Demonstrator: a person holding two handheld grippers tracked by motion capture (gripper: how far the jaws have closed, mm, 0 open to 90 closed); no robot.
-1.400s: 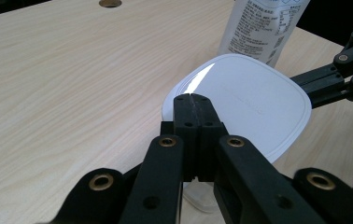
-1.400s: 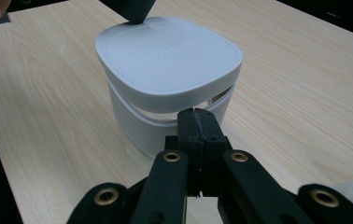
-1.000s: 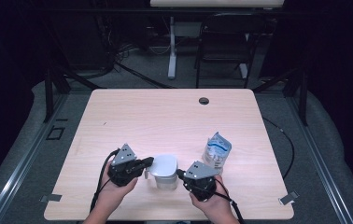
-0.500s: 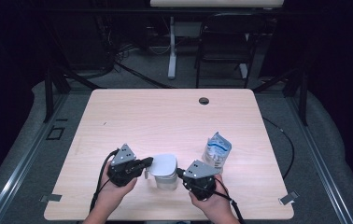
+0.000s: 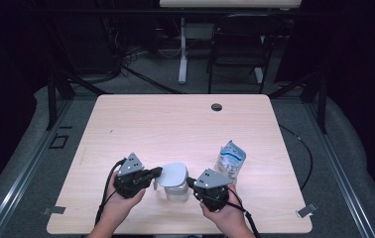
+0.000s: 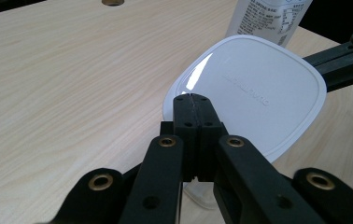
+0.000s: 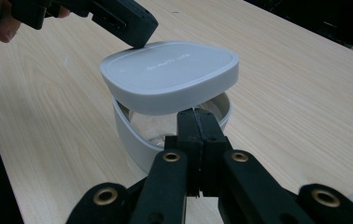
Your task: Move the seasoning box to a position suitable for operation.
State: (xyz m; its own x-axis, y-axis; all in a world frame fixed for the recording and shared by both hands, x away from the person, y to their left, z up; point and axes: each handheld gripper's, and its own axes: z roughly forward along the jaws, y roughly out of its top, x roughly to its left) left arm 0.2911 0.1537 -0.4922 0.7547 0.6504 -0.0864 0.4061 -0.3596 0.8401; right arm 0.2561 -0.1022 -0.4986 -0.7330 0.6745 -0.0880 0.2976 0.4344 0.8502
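Left claw [image 5: 156,173] grips the lid [image 5: 174,174] by its rim, tilted above the tub [image 7: 132,140] near the counter's [image 5: 175,124] front edge. Right claw [image 7: 197,112] pinches the tub's wall. Light, stiff, slick plastic: hold edges.

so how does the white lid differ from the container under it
The white lid is opaque, flat and tilted, lifted off one side; the container is clear-walled, deep and stands upright on the table. The left gripper pinches the lid's edge, the right gripper the container's rim. Both share a rounded-square outline.
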